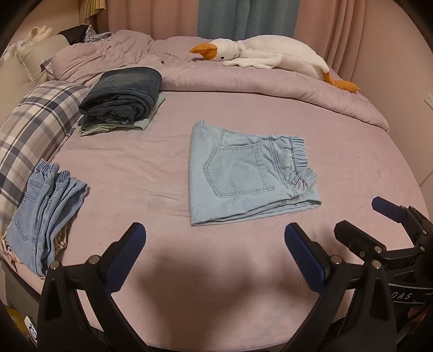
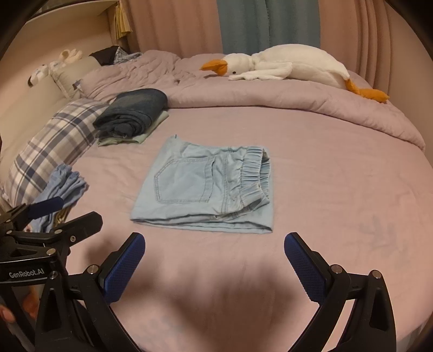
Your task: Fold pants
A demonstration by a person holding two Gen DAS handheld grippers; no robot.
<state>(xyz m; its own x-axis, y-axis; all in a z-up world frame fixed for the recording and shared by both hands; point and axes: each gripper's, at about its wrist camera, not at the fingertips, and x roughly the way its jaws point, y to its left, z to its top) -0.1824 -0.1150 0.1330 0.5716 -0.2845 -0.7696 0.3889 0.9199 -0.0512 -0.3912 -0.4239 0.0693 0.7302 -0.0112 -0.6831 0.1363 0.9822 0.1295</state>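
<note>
Nearest in the left wrist view, the left gripper (image 1: 215,243) hangs over the bed with its blue-padded fingers (image 1: 127,257) spread wide and nothing between them. The right gripper (image 2: 214,253) is likewise released, its fingers (image 2: 305,266) wide apart and empty above the lilac sheet (image 2: 338,176). Each tool shows at the edge of the other's view: the right one at the lower right of the left camera, the left one at the lower left of the right camera, so the two sit side by side.

Just beyond both sets of fingers, not touching either, lie the light blue pants (image 1: 249,173) (image 2: 205,189), folded into a compact rectangle flat on the sheet. The back pocket faces up and the elastic waistband is bunched at the right end. In both views the fold sits ahead of the gap between the fingers, slightly right of centre for the left tool and slightly left of centre for the right.

To the left, near the bed's edge, a pile of light denim (image 1: 46,214) rests beside a plaid pillow (image 1: 35,127). Farther back on the left is a stack of folded dark jeans (image 1: 124,94) atop a pale green garment. Beyond that the rumpled duvet (image 1: 257,81) carries a white plush goose (image 1: 270,54), with curtains (image 1: 243,16) behind
</note>
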